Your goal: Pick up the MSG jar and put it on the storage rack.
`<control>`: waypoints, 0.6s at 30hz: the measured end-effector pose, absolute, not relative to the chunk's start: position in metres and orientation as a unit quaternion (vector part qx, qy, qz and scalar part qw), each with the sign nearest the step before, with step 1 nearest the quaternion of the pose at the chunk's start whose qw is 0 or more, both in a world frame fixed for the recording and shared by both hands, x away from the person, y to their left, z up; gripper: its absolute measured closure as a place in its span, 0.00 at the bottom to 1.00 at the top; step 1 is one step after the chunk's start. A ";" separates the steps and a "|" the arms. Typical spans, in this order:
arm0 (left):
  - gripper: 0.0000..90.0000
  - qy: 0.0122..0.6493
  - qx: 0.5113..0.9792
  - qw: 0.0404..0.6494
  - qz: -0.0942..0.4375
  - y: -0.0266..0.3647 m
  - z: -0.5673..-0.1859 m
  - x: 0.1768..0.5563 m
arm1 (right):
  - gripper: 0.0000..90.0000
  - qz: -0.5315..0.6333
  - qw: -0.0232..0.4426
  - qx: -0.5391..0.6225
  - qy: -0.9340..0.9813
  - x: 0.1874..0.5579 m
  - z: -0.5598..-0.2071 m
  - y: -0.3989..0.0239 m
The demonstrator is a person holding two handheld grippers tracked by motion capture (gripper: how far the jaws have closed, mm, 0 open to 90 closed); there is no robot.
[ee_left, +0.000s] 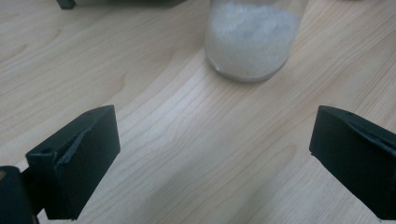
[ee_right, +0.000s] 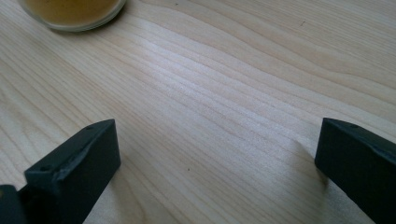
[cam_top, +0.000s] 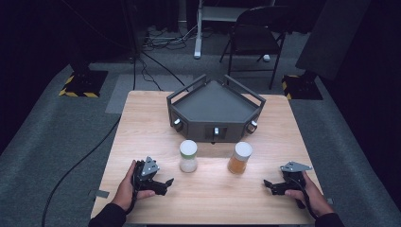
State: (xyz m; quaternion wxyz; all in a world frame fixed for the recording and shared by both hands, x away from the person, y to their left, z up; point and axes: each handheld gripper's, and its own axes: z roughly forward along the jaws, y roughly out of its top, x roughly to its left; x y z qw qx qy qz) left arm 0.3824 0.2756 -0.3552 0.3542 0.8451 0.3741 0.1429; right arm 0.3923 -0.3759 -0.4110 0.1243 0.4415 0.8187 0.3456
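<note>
the left gripper (cam_top: 163, 182) and right gripper (cam_top: 270, 185) rest on the tabletop (cam_top: 213, 194), jaws apart and empty. the white jar (cam_top: 188, 155) stands just right of the left gripper; the orange jar (cam_top: 240, 157) stands near, left of the right one.

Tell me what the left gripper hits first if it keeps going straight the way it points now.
Probably the jar of white grains: it stands just ahead of the left gripper, slightly right of centre between the open jaws, with bare table between. The exact gap is unclear.

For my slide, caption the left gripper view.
Open left tool faces a jar of white granules on the wooden table.
</note>
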 end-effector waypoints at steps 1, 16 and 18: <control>0.02 0.371 0.845 0.356 0.147 0.273 -0.355 0.381 | 0.00 0.346 0.124 0.442 0.819 0.392 -0.411 -0.376; 0.02 0.368 0.840 0.368 0.154 0.257 -0.351 0.386 | 0.00 0.346 0.124 0.442 0.819 0.392 -0.411 -0.376; 0.02 0.371 0.838 0.367 0.159 0.254 -0.351 0.387 | 0.00 0.346 0.124 0.442 0.819 0.392 -0.411 -0.376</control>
